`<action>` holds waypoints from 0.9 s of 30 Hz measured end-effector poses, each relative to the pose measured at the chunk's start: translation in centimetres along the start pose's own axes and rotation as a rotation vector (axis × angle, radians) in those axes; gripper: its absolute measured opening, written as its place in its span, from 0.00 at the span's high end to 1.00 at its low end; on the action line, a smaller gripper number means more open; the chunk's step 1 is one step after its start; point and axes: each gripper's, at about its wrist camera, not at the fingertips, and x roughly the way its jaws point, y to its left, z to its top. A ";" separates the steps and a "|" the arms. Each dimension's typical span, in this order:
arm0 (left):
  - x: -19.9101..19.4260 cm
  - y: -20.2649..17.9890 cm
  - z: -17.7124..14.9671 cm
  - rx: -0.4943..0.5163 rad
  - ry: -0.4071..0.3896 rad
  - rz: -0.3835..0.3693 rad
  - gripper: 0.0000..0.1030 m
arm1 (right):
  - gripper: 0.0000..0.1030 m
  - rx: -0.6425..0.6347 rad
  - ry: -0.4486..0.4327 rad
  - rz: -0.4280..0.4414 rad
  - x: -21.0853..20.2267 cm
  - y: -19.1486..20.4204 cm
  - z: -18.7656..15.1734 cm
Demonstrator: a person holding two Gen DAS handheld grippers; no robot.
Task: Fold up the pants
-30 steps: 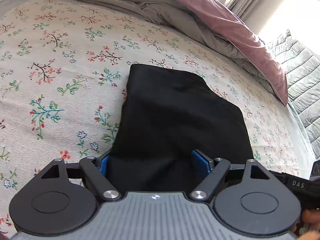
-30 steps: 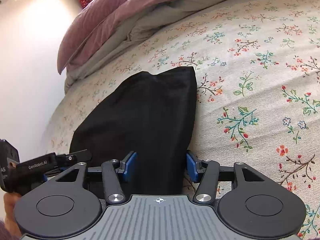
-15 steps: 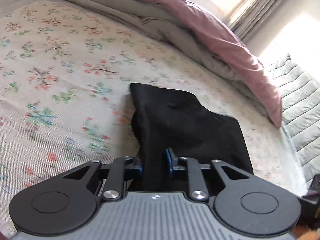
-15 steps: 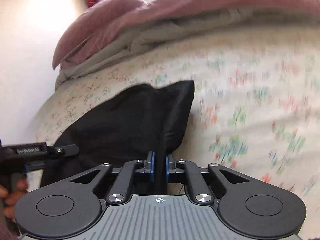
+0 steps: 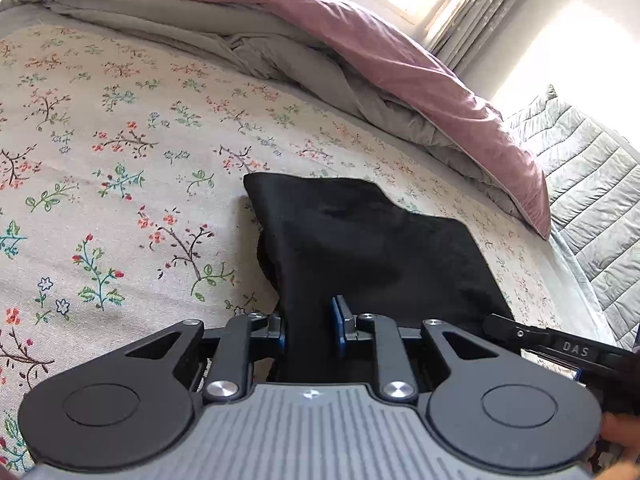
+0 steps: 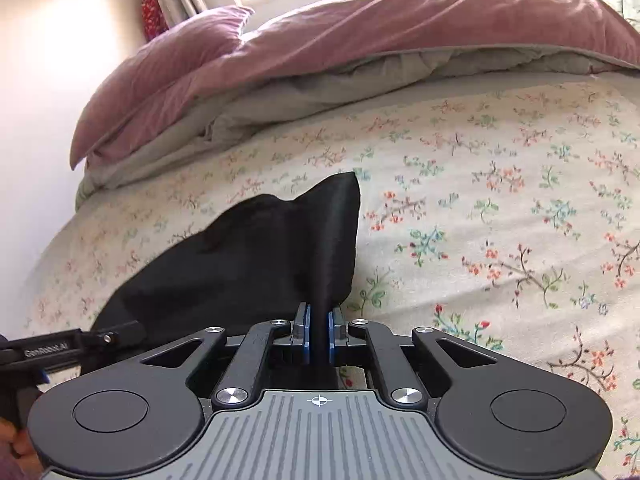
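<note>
Black pants (image 5: pixel 372 248) lie on the floral bed (image 5: pixel 120 184), near edge lifted. Left gripper (image 5: pixel 309 330) jaws narrow, clamped on a bunch of cloth; right gripper (image 6: pixel 319 334) jaws nearly closed, pinching a fold. Far hem seems flat, though black-on-black hides detail.

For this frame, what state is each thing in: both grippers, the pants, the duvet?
Left gripper: shut on pants.
Right gripper: shut on pants.
Pants: folded, near edge lifted off the bed.
Duvet: bunched up at the bed's far end.
</note>
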 end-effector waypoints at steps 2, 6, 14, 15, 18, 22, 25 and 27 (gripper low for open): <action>-0.4 -0.2 0.0 0.002 -0.011 -0.003 0.58 | 0.93 0.002 -0.004 -0.010 0.1 0.0 -0.1; -0.2 -0.2 0.0 -0.002 -0.012 0.000 0.58 | 0.93 0.018 -0.034 0.005 -0.8 -0.1 0.1; -0.1 -0.9 -0.3 0.066 0.003 0.112 0.33 | 0.78 0.001 0.053 -0.103 2.1 -0.9 -1.0; -0.4 -0.9 -0.1 0.071 0.000 0.128 0.33 | 0.78 -0.009 0.049 -0.109 2.1 -0.8 -1.1; -1.7 -0.7 0.4 0.069 -0.018 0.172 0.31 | 0.75 -0.005 0.042 -0.131 1.1 -0.2 -0.7; -3.0 -0.7 0.7 0.092 -0.031 0.239 0.30 | 0.69 0.045 0.018 -0.136 -0.5 -0.4 -0.4; -4.0 -1.9 0.3 0.150 -0.045 0.309 0.30 | 0.69 0.077 0.004 -0.120 -1.5 -0.4 -0.5; -4.7 -3.1 -0.3 0.197 -0.057 0.353 0.30 | 0.69 0.067 -0.010 -0.106 -2.4 0.1 -0.5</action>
